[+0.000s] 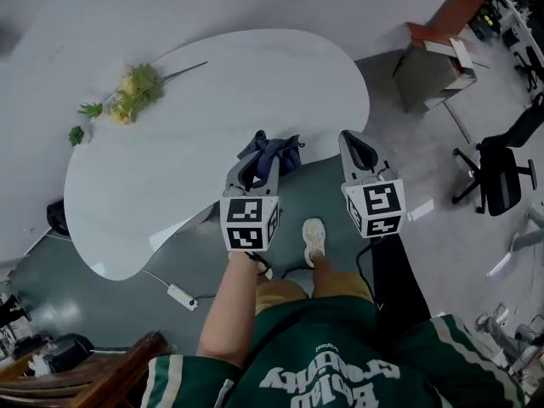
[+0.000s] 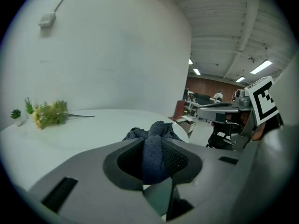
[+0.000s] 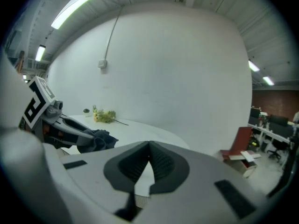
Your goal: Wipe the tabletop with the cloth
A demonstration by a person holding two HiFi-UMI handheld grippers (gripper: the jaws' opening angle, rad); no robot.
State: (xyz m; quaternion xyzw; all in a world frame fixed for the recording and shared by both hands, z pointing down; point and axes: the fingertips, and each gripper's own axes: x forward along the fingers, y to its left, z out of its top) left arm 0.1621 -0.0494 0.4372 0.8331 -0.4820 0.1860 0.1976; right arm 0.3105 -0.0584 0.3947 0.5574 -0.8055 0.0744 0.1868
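navy knit cloth (image 1: pixel 285 153) is sitting bunched in a wad, no clear long axis, at the near edge of the white tabletop (image 1: pixel 212 92). left gripper (image 1: pixel 258 161) is pinching one fold of it. right gripper (image 1: pixel 353 138) is hovering just beside, jaws pressed together on nothing. white lettering on the green shirt (image 1: pixel 340 372) is showing upside down, unreadable.

Your left tongs (image 2: pixel 157 158) are clamped tight on the dark blue cloth (image 2: pixel 153 133), bunched up over the white tabletop (image 2: pixel 88 132). Flower sprig (image 2: pixel 47 113) sits way off at 9 o'clock.
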